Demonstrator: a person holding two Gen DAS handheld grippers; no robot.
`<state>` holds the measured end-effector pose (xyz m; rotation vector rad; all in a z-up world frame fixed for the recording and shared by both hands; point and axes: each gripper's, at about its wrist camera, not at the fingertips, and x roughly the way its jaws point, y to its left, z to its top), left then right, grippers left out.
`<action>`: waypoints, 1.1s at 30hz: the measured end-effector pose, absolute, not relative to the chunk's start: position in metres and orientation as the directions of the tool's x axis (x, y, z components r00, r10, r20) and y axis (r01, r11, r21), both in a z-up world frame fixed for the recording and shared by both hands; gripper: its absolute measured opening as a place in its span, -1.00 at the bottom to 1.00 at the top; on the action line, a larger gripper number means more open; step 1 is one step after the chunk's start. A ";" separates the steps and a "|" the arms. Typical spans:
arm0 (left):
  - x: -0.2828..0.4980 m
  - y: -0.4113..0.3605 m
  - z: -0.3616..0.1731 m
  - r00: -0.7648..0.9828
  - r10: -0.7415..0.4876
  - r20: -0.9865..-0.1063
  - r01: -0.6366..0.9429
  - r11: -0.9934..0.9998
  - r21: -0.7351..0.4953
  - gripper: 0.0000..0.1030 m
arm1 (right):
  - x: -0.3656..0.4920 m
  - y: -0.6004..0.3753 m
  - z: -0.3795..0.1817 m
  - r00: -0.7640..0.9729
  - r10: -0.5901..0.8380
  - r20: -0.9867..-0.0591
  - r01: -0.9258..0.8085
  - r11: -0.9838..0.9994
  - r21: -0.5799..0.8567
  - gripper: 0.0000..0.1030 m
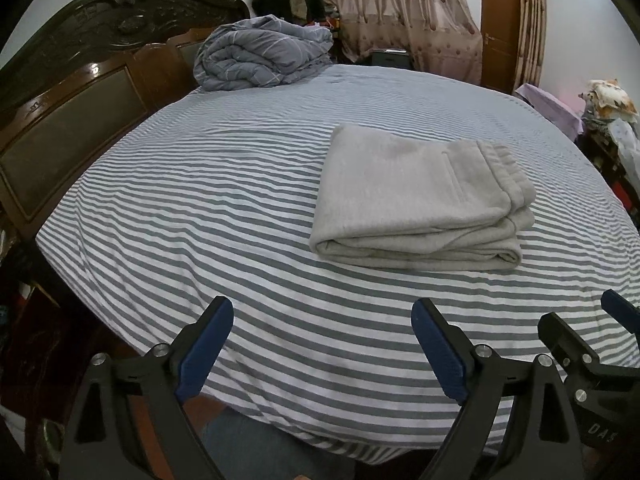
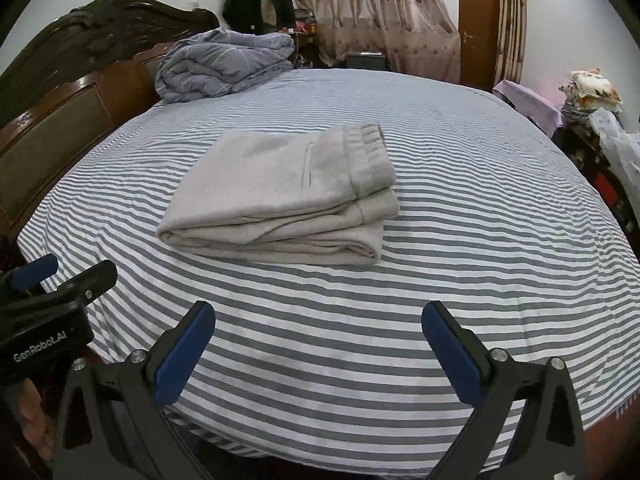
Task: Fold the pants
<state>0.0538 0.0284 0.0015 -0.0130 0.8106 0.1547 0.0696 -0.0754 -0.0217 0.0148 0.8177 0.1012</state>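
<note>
White lettering reading "GenRobot.AI" stands on the black body of the left gripper [image 2: 60, 280], seen at the left edge of the right wrist view. In the left wrist view, the letters "DAS" show on the black body of the right gripper [image 1: 580, 320], cut off at the edge.

This is a home bedroom. A bed [image 1: 240, 208] with a striped sheet fills the view, its carved headboard [image 1: 80, 92] at nine o'clock. Curtains [image 1: 400, 12] and a door [image 1: 500, 28] stand at one o'clock.
</note>
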 end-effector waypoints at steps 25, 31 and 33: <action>0.050 0.024 -0.006 0.668 0.130 -0.732 -0.149 0.988 0.039 0.76 | 0.061 -0.067 -0.022 0.670 0.097 -0.736 -0.097 0.994 0.043 0.99; 0.049 0.023 -0.007 0.667 0.129 -0.734 -0.149 0.988 0.038 0.76 | 0.061 -0.067 -0.023 0.668 0.103 -0.737 -0.100 0.994 0.048 0.99; 0.048 0.022 -0.006 0.669 0.125 -0.733 -0.146 0.989 0.036 0.76 | 0.060 -0.067 -0.024 0.666 0.105 -0.738 -0.101 0.994 0.050 0.99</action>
